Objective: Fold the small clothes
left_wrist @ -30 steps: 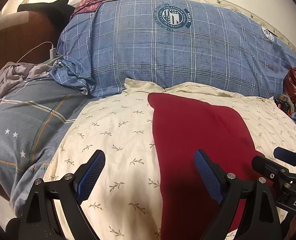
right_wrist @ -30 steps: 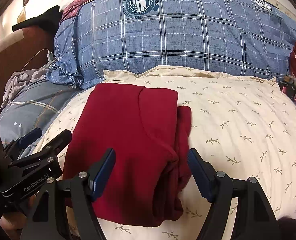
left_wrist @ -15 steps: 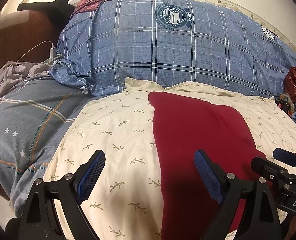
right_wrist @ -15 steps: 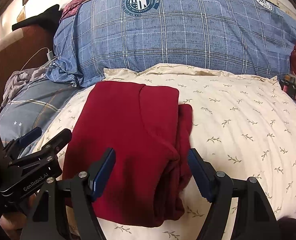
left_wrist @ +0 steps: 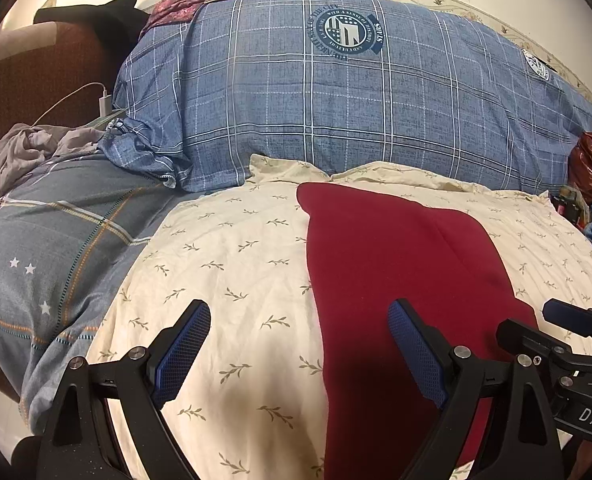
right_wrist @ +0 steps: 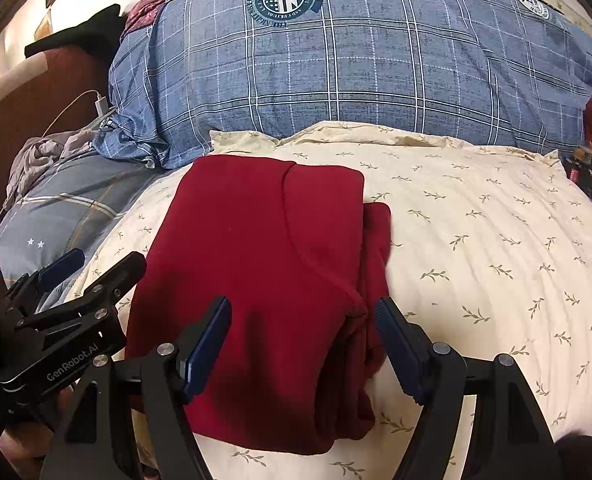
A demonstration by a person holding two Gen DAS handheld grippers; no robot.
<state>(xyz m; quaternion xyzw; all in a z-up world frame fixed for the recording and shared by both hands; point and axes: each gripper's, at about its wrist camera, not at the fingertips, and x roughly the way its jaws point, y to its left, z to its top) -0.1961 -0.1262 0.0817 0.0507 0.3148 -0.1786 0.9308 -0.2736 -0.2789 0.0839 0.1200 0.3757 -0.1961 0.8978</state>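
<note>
While both grippers hover with jaws wide and nothing between them, the main risk is the loose right edge of the red garment (right_wrist: 264, 264). A narrower under-layer sticks out there past the top flap, and the near-right corner bunches into thick rolls. If the right gripper (right_wrist: 301, 344) pinches only the top layer, the fold would likely peel open or drag askew. The cream sheet (right_wrist: 475, 240) is soft and wrinkled; a deep bite could catch it too.

Left gripper (left_wrist: 297, 354): open, straddling the garment's left edge, one pad over sheet, one over red cloth. Contact cannot be told.

Garment: dark red, fleece-like, already folded into a rough rectangle, long axis running away from the cameras. It lies on the sheet on the bed, far end just short of the blue plaid pillow (right_wrist: 335, 72). A curved seam crosses the top layer. Left edge straight; right edge stepped.
</note>
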